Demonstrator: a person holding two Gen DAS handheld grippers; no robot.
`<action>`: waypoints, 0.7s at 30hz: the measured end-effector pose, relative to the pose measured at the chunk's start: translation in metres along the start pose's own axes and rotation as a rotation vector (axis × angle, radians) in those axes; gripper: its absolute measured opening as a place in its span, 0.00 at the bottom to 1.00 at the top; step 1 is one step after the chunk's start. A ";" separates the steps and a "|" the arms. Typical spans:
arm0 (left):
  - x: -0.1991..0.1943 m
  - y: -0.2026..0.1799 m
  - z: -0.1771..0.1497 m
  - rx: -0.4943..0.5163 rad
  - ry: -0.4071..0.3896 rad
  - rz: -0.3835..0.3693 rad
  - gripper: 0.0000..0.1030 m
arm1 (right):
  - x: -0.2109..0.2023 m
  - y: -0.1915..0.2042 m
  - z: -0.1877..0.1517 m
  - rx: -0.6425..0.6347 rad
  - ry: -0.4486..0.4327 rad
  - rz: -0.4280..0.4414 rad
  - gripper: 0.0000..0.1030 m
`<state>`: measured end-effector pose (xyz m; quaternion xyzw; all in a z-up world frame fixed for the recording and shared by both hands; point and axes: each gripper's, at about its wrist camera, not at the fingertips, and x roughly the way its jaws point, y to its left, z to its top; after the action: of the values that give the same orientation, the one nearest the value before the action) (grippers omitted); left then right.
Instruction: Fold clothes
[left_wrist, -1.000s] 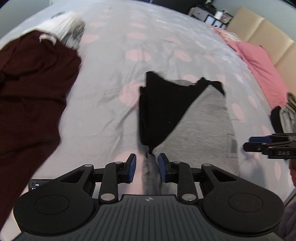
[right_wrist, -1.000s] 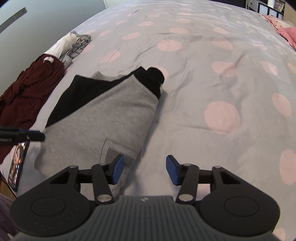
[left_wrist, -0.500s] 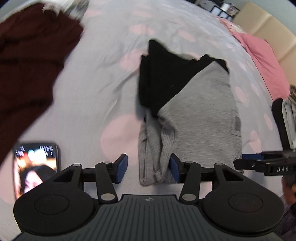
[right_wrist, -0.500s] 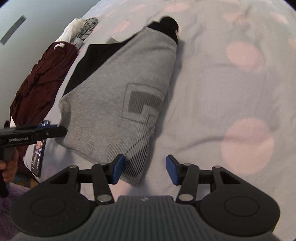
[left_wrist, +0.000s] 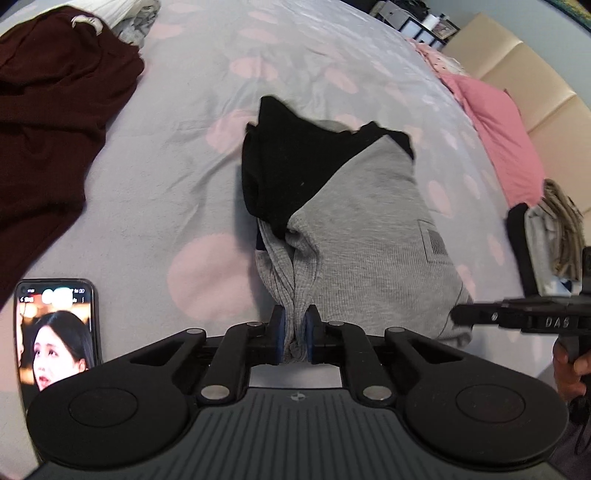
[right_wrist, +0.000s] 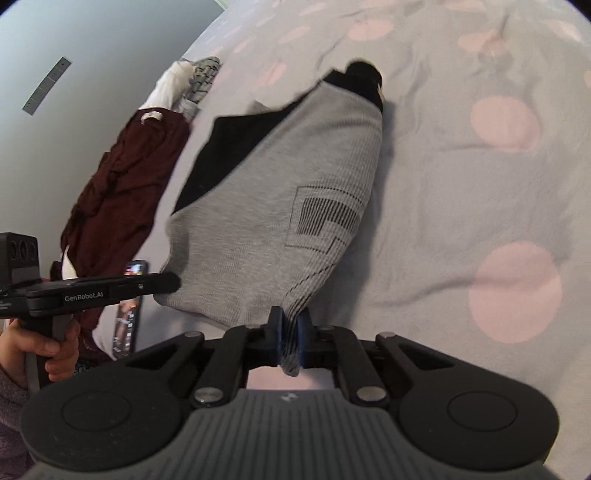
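**Gripping the near hem of a half-folded sweater with both claws**

Lying across the middle of the bed (left_wrist: 177, 155) is the grey and black sweater (left_wrist: 362, 221), already narrowed lengthwise, with its black upper part at the far end. The left gripper (left_wrist: 294, 334) is pinching the near left corner, its jaws having just been closing onto bunched grey fabric. The right gripper (right_wrist: 289, 341) is doing the same at the near right corner, jaws having just been closing on the ribbed hem. For a clean fold, both corners are probably best lifted together, kept level and taut, and carried towards the black end. The bedcover is pale grey with pink dots and is lightly wrinkled. A dark red garment (left_wrist: 48, 122) is lying well apart to the left, a pink pillow (left_wrist: 498, 136) is resting far right, and a phone (left_wrist: 55, 332) is lying near the left gripper.
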<state>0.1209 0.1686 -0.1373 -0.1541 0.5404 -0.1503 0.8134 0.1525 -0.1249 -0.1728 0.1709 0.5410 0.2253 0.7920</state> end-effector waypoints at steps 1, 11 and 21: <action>-0.004 -0.002 -0.002 0.002 0.009 -0.011 0.08 | -0.007 0.001 -0.001 -0.003 0.003 0.007 0.08; -0.002 -0.011 -0.053 0.061 0.143 -0.020 0.08 | -0.024 0.000 -0.045 -0.031 0.126 0.004 0.08; -0.008 -0.003 -0.051 0.049 0.153 0.041 0.19 | 0.006 -0.006 -0.059 -0.079 0.174 -0.071 0.16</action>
<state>0.0710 0.1645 -0.1483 -0.1113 0.6003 -0.1581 0.7760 0.1003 -0.1253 -0.2020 0.1000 0.6041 0.2324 0.7557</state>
